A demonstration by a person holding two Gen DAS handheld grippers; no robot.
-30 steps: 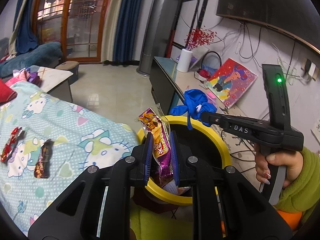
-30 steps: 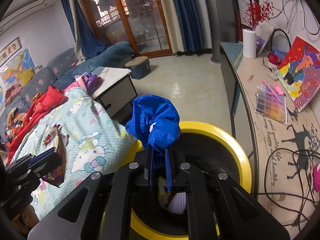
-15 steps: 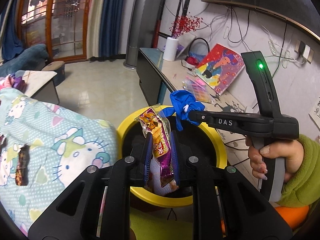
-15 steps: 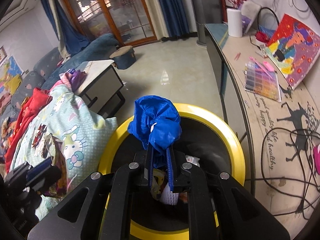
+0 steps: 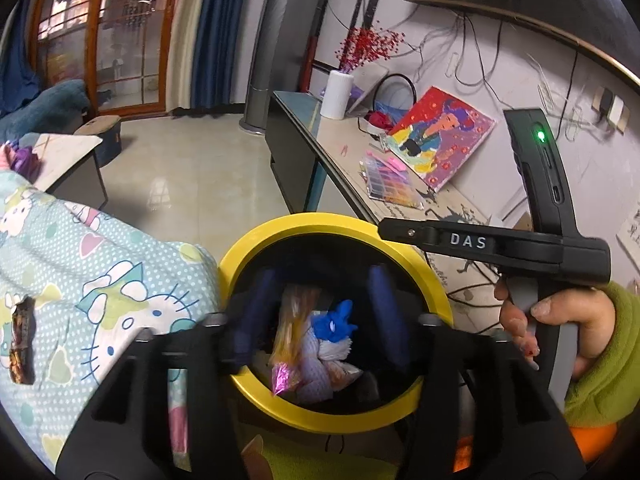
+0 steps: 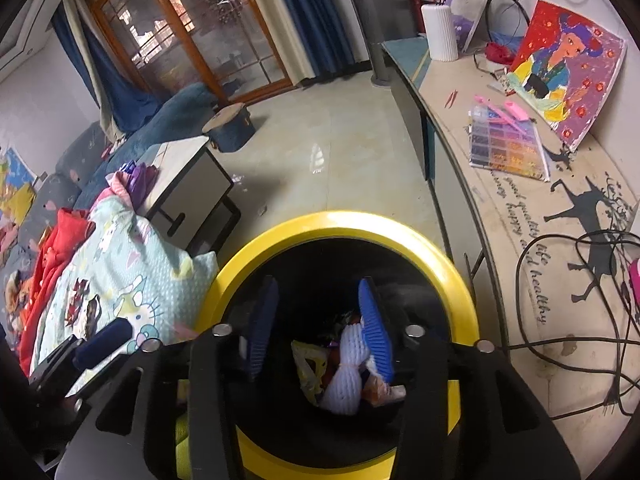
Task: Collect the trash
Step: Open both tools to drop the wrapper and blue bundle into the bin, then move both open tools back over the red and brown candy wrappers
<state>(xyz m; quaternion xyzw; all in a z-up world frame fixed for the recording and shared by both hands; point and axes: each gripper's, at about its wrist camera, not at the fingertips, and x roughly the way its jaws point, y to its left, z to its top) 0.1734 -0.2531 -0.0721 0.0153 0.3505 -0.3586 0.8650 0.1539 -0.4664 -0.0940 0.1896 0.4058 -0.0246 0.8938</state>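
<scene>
Two grippers poised over the yellow-rimmed bin point(image 5: 434, 280), both pointing down into its black mouth; left gripper point(image 5: 320, 312) with jaws opening, blurred blue pads standing apart, nothing pressed between them; purple snack wrapper point(image 5: 290, 344) loose under the gap, dropping inside the bin, its foil tip low against the bin's near wall; crumpled blue bag point(image 5: 335, 322) just beside it, also inside the bin, on top of white foam netting point(image 5: 320, 364); right gripper point(image 6: 316, 328) likewise opening, ribbed blue pads well apart, nothing clamped; only bin contents beneath, white netting point(image 6: 346, 376) and a yellowish wrapper point(image 6: 310, 364) at the bottom; blue bag hidden in that view, can't say where; seen from the left wrist, right gripper's black body reaching over the bin's far rim, a hand point(image 5: 556, 328) in a green sleeve on its handle; left of the bin, a cartoon-cat quilt point(image 5: 100, 280) touching the rim, one dark wrapper point(image 5: 22, 332) lying on it, well apart from the bin; right of the bin, a long low cabinet point(image 6: 520, 240) with tangled cables.
</scene>
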